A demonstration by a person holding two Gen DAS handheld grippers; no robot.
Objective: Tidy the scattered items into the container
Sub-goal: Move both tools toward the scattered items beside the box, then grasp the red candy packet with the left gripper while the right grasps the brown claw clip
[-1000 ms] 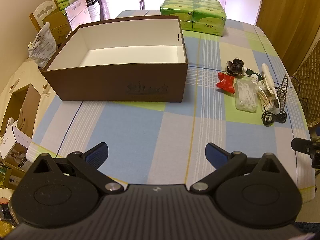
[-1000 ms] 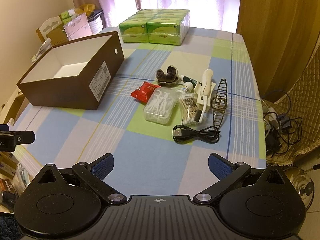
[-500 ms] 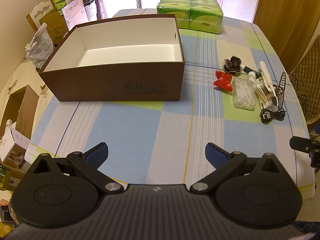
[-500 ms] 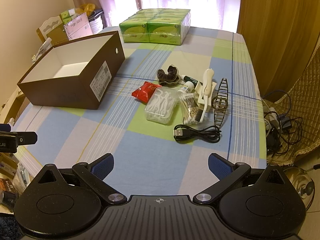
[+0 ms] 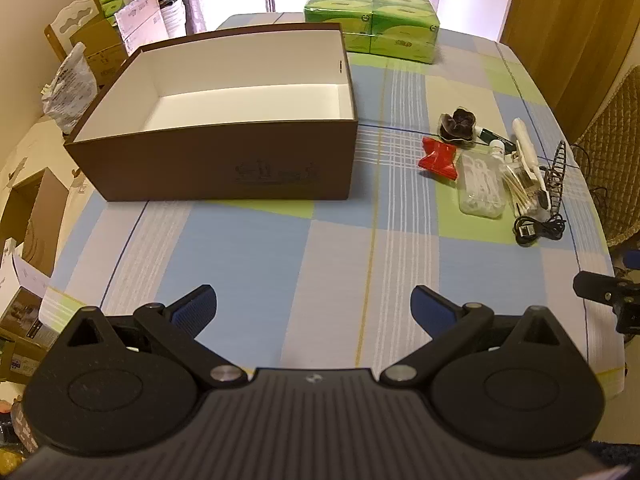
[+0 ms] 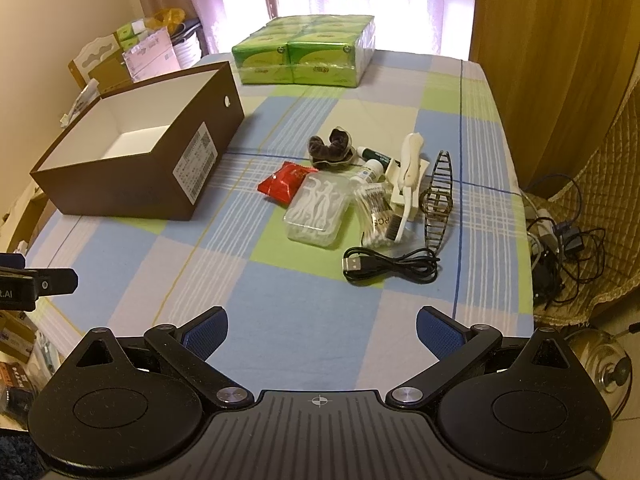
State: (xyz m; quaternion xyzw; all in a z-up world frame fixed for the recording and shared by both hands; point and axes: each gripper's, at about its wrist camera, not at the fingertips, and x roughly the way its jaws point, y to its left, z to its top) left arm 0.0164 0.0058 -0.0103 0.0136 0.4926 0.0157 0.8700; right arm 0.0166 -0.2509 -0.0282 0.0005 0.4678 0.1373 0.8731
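Two grippers, left gripper (image 5: 314, 306) and right gripper (image 6: 322, 328), hover with jaws wide and empty, near the brown box (image 5: 224, 160); scattered items (image 6: 360, 196) lie right of it.

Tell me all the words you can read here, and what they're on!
"t.AI": left gripper, seen in the right view, cut off by the edge.
"PC": cotton swab pack, partly hidden.
Box front logo: too dark to read.
Box label: too small.
Green packs: blurred.
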